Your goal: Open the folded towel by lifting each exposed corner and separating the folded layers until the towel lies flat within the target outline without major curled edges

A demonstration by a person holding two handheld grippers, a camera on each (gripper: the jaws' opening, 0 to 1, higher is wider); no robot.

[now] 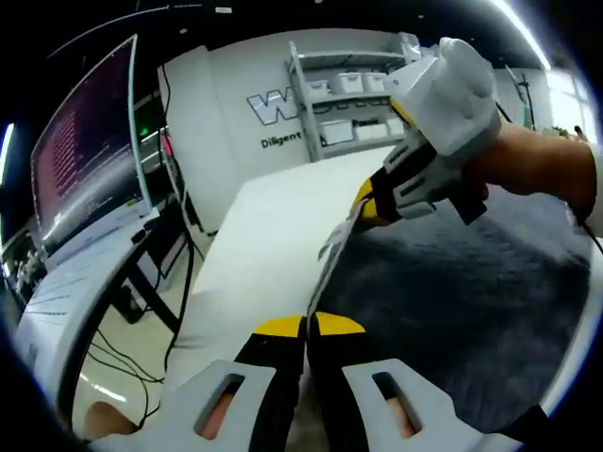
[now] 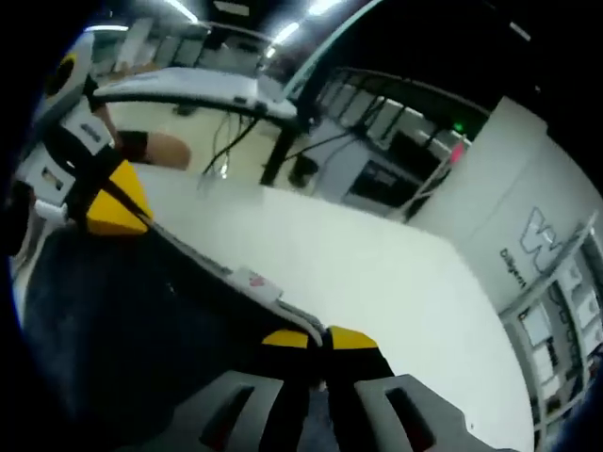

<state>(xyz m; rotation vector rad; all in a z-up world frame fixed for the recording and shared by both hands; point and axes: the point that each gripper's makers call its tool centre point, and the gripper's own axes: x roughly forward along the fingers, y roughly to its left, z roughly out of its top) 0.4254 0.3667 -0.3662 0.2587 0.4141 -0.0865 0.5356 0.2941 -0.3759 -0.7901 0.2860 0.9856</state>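
Both grippers pinch one edge of the dark grey towel, stretched taut above the white table.

In the left gripper view, the left gripper [image 1: 307, 330] has its yellow-tipped jaws clenched on the towel [image 1: 462, 301] edge, and the right gripper [image 1: 369, 209] grips the same edge farther along. In the right gripper view, the right gripper [image 2: 318, 339] clamps the towel [image 2: 132, 330] near a small label [image 2: 252, 281], the left gripper [image 2: 118, 202] holds the far corner, and the table [image 2: 377, 273] lies beyond.
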